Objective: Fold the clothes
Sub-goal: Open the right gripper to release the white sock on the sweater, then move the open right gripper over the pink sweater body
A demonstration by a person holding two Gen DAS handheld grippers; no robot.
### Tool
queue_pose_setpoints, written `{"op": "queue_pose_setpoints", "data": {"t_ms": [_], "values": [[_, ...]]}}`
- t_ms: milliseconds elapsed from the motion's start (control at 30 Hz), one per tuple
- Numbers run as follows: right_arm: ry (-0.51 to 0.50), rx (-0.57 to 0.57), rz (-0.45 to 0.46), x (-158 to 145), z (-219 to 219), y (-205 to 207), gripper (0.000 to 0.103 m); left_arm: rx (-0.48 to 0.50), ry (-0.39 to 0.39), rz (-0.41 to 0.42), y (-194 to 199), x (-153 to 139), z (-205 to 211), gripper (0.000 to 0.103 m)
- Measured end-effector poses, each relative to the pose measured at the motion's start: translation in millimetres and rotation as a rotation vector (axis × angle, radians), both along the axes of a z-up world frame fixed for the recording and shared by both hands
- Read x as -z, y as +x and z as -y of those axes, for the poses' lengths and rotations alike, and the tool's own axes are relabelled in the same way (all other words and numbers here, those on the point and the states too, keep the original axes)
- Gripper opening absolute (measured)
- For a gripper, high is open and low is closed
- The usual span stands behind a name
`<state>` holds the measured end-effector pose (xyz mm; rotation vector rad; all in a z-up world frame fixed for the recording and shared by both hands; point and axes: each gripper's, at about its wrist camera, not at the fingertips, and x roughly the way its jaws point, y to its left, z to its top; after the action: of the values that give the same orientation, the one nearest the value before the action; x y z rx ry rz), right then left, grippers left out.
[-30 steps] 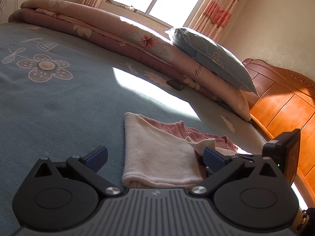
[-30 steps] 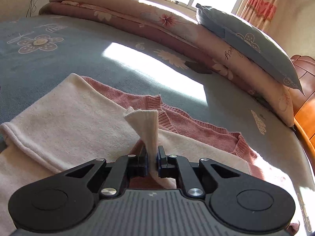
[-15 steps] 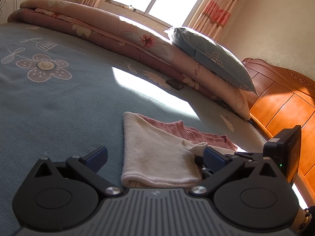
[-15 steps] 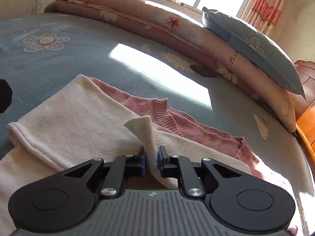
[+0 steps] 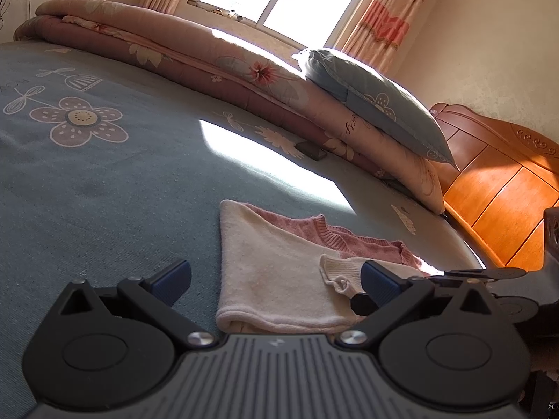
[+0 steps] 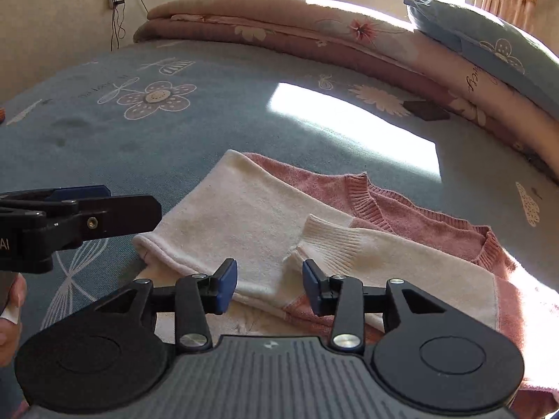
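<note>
Right wrist view gives you the widest look: the bed (image 6: 216, 129), spread with a blue-grey cover printed with flowers, fills most of the frame, and a hard patch of sunlight falls across its middle. Along its far edge lies a long folded pink floral quilt (image 6: 314, 31), and a blue pillow (image 6: 489, 45) leans on top of that quilt toward the right end. A small dark flat object (image 6: 424, 110) sits on the cover just in front of the quilt; you cannot tell what it is. From the left wrist view you also see the orange wooden headboard (image 5: 496, 188) at the bed's right edge.

Your task's thing, the pink and cream sweater (image 6: 265, 209), lies flat on the near part of the bed, toward the headboard side. Its pink neckline faces the far edge, a cream panel is folded across it, and the ribbed cream cuff (image 6: 332, 237) of one sleeve rests on top of that panel.

Your right gripper (image 6: 269, 286) hangs just above the sweater with its jaws opening; the cuff lies beyond the blue pads, not pinched, and nothing is held. Your left gripper (image 5: 276, 279) sits low at the sweater's near left side with its jaws spread wide, empty, the folded cream edge showing between them. Part of your left hand (image 6: 10, 310) shows at the frame's left border.
</note>
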<state>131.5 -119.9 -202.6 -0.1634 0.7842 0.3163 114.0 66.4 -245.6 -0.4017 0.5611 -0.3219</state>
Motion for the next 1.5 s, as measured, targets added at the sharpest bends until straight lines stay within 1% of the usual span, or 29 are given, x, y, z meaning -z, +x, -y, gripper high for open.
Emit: {"op": "queue_pose_setpoints", "data": {"t_ms": [100,200,300,400,433,500,533,567,600,633,667,733,800,867,900,967,1033,1100,1233,1367,1400,1467,1500], "values": [[0.075,0.074,0.009,-18,22,5,0.046,-0.007,-0.004,-0.004,0,0,-1,0.102],[0.075,0.204,0.001,-20,47,22,0.046,-0.009,-0.008,-0.008,1,1,-2,0.102],[0.047,0.294,-0.048,1,63,40,0.046,-0.007,-0.007,-0.01,2,1,-2,0.102],[0.039,0.325,-0.098,29,65,51,0.046,-0.004,0.003,-0.011,3,2,-1,0.102],[0.043,0.321,-0.119,38,63,53,0.046,-0.004,0.008,-0.012,3,2,0,0.102],[0.014,0.293,-0.11,44,52,49,0.047,-0.003,0.013,-0.013,4,2,0,0.102],[-0.009,0.272,-0.098,44,46,47,0.047,-0.003,0.013,-0.014,4,2,0,0.102],[-0.006,0.24,-0.095,40,42,44,0.046,-0.004,0.012,-0.014,4,2,0,0.102],[0.023,0.211,-0.084,34,41,42,0.045,-0.004,0.011,-0.013,4,2,0,0.102],[0.037,0.21,-0.061,28,41,42,0.045,-0.004,0.011,-0.012,4,2,0,0.102],[0.043,0.22,-0.036,22,41,42,0.045,-0.005,0.012,-0.011,4,2,0,0.102],[0.015,0.269,-0.002,18,43,48,0.045,-0.003,0.015,-0.011,4,3,1,0.102],[0.005,0.32,-0.024,25,46,60,0.045,-0.001,0.018,-0.012,4,3,2,0.102],[-0.011,0.333,-0.053,38,41,72,0.045,-0.001,0.018,-0.012,4,3,2,0.102],[-0.005,0.323,-0.067,44,37,75,0.047,-0.003,0.017,-0.011,4,3,1,0.102],[0.029,0.287,-0.059,44,29,74,0.047,-0.007,0.015,-0.008,4,3,0,0.102],[0.129,0.221,-0.088,35,28,70,0.046,-0.01,0.011,-0.006,4,3,-1,0.102],[0.151,0.219,-0.084,24,36,58,0.046,-0.013,0.001,-0.012,4,3,-3,0.102],[0.098,0.255,-0.044,-1,76,23,0.046,-0.007,0.008,-0.014,3,4,0,0.102],[0.062,0.356,0.02,-24,150,-31,0.046,0.008,0.04,-0.005,2,4,7,0.102],[0.066,0.389,0.03,-26,171,-45,0.046,0.012,0.05,-0.002,2,4,9,0.102],[0.113,0.456,0.034,-26,210,-64,0.045,0.021,0.068,0.0,1,5,14,0.102],[0.145,0.491,0.033,-25,228,-71,0.038,0.027,0.078,0.0,1,6,16,0.102]]}}
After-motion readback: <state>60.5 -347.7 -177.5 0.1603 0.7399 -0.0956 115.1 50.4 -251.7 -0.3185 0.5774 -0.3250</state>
